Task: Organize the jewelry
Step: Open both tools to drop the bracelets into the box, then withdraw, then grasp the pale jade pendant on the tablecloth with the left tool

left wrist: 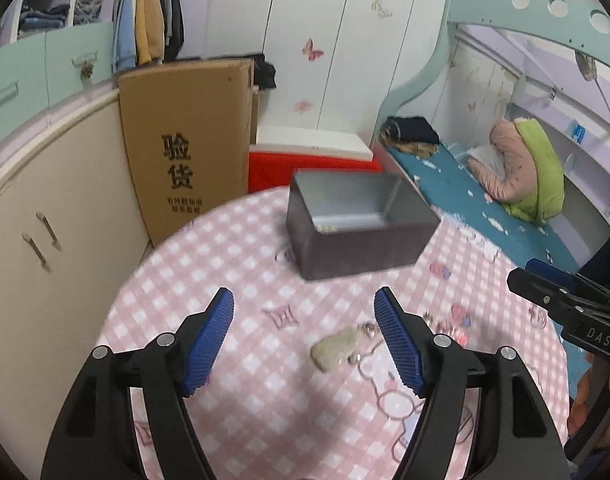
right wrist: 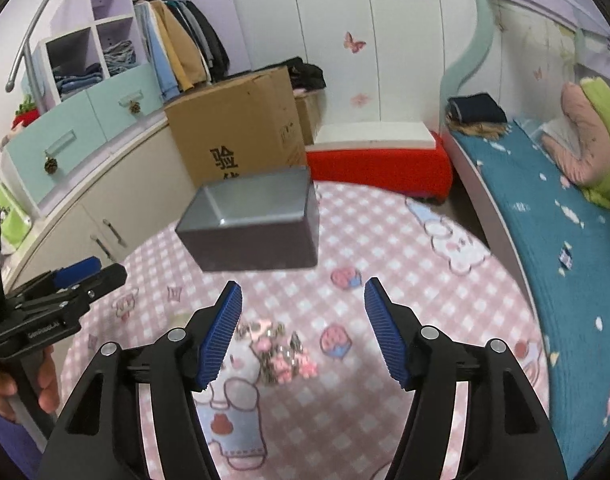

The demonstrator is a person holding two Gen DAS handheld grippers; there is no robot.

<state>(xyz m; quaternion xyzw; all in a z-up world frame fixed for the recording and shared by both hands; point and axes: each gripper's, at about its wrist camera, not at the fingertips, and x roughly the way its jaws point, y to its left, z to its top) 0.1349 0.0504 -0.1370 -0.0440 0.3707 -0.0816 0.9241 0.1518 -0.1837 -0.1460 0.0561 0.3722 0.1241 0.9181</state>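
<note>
A dark open box [left wrist: 357, 224] stands on the round table with the pink checked cloth [left wrist: 225, 248]; a small pale bead piece [left wrist: 325, 227] lies inside it. The box also shows in the right wrist view [right wrist: 253, 226]. A pale green pendant [left wrist: 337, 347] with small metal pieces [left wrist: 367, 330] lies on the cloth between my left gripper's [left wrist: 305, 334] open fingers. A pile of small silver and pink jewelry [right wrist: 283, 350] lies on the cloth between my right gripper's [right wrist: 303, 330] open fingers. Both grippers are empty and above the table.
A cardboard box [left wrist: 185, 148] stands against cream cabinets [left wrist: 45, 240] at the left. A red bench [right wrist: 381, 168] is behind the table. A bed with a teal cover [right wrist: 545, 240] runs along the right. The right gripper shows in the left wrist view [left wrist: 565, 304].
</note>
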